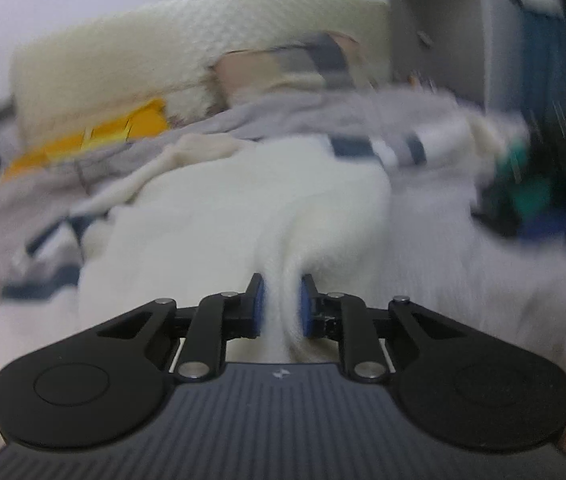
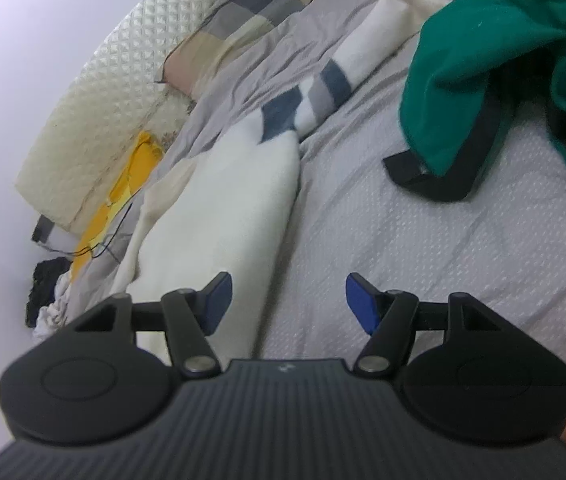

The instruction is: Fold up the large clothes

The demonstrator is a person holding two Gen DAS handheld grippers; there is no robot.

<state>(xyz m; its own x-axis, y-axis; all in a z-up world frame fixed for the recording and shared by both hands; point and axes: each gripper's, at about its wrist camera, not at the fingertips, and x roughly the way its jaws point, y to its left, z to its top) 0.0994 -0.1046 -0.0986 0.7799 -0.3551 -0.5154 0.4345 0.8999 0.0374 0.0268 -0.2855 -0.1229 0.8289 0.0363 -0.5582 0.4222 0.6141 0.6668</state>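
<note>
A large cream-white garment (image 1: 243,200) with navy and grey stripes lies spread on the bed. In the blurred left wrist view my left gripper (image 1: 282,308) is shut on a bunched fold of this white cloth, which runs between its blue pads. The right wrist view shows the same white garment (image 2: 223,200) lying flat with its striped end (image 2: 307,96) farther off. My right gripper (image 2: 287,304) stands open above the grey bedspread (image 2: 423,240) at the garment's near edge, with nothing between its fingers. A green garment (image 2: 503,60) with black trim lies crumpled at the upper right.
A cream quilted headboard (image 2: 103,112) stands behind the bed. A checked pillow (image 2: 243,12) lies beside it, and a yellow cloth (image 2: 131,184) is tucked at the bed's edge. Dark cloth (image 2: 47,280) hangs at the far left. A grey cabinet (image 1: 443,20) stands at the back right.
</note>
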